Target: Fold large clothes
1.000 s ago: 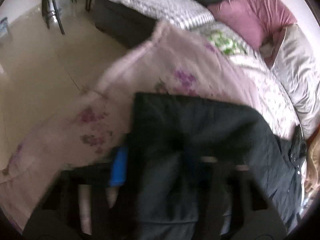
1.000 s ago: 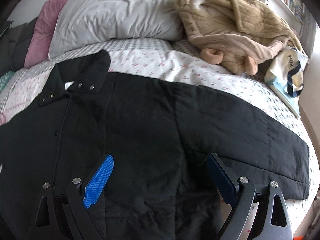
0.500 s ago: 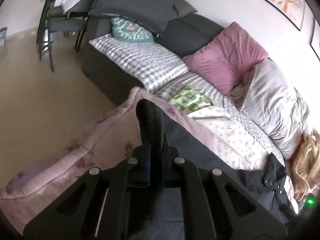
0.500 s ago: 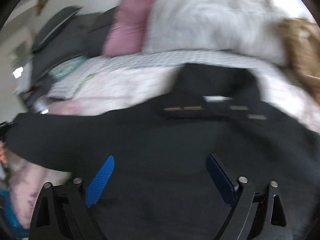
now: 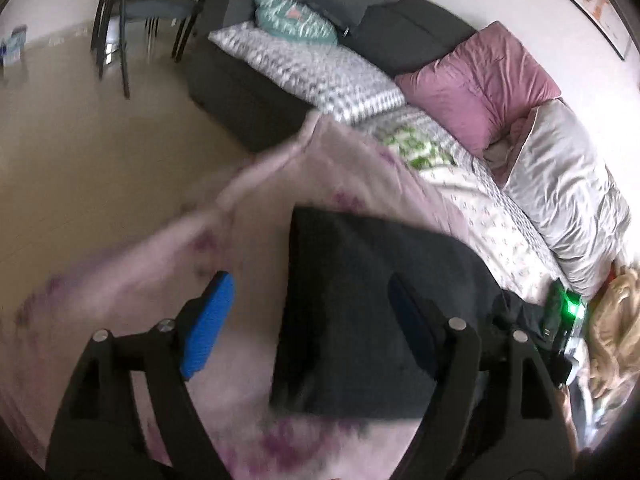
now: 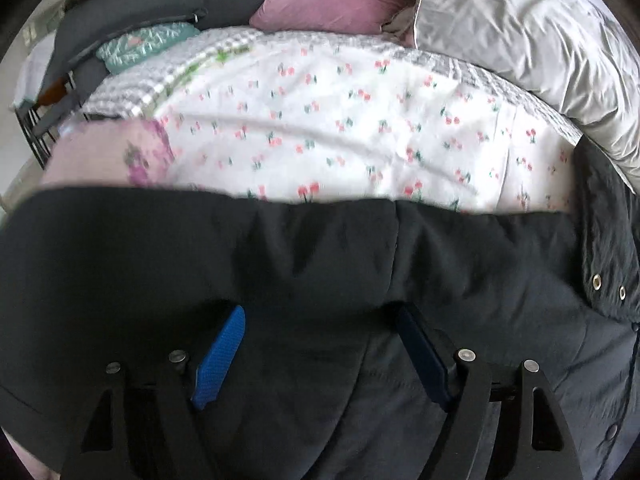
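Observation:
A large black padded jacket (image 6: 320,264) lies spread on the bed; its collar with metal snaps (image 6: 608,284) is at the right. In the left wrist view its sleeve (image 5: 360,304) lies flat on a pink floral blanket (image 5: 328,168). My left gripper (image 5: 308,300) is open and empty, hovering over the sleeve's cuff edge. My right gripper (image 6: 320,320) is open and empty, low over the jacket's body. The other gripper's body with a green light (image 5: 568,312) shows at the right of the left wrist view.
A white cherry-print sheet (image 6: 340,128) covers the bed. A pink pillow (image 5: 480,84) and a silver-grey pillow (image 5: 568,192) lie at the head. A tan fleece garment (image 5: 616,320) lies at the far right. A dark sofa (image 5: 248,88), chair legs (image 5: 116,32) and tiled floor are on the left.
My left gripper was shut on the jacket sleeve, holding it up; now it is open and the sleeve lies flat. My right gripper has swung left over the jacket, still open.

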`<action>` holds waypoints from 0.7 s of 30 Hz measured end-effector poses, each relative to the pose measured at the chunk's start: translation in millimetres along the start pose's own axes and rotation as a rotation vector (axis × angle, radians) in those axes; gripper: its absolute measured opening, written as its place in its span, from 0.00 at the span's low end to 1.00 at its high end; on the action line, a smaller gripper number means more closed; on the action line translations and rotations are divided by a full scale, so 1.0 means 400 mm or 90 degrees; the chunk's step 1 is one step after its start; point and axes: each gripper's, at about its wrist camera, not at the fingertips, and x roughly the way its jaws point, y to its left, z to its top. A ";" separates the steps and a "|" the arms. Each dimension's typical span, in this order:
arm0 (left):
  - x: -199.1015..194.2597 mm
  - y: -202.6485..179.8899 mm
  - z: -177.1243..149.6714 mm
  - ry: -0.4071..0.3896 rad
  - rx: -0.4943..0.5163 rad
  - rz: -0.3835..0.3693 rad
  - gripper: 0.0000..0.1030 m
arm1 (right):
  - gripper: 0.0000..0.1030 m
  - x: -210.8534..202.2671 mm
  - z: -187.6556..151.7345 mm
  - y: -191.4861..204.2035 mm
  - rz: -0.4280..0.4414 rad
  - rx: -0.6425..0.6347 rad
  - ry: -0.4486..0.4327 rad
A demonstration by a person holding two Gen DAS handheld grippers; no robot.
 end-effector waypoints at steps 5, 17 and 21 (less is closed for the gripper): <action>0.023 0.033 -0.062 0.096 -0.112 -0.072 0.78 | 0.78 -0.142 -0.054 -0.076 0.040 0.019 -0.032; -0.176 -0.318 -0.025 -0.122 0.072 -0.187 0.09 | 0.78 -0.477 -0.213 -0.290 0.025 0.028 -0.071; -0.279 -0.568 -0.066 -0.138 0.174 -0.273 0.09 | 0.79 -0.563 -0.243 -0.392 0.061 0.099 -0.104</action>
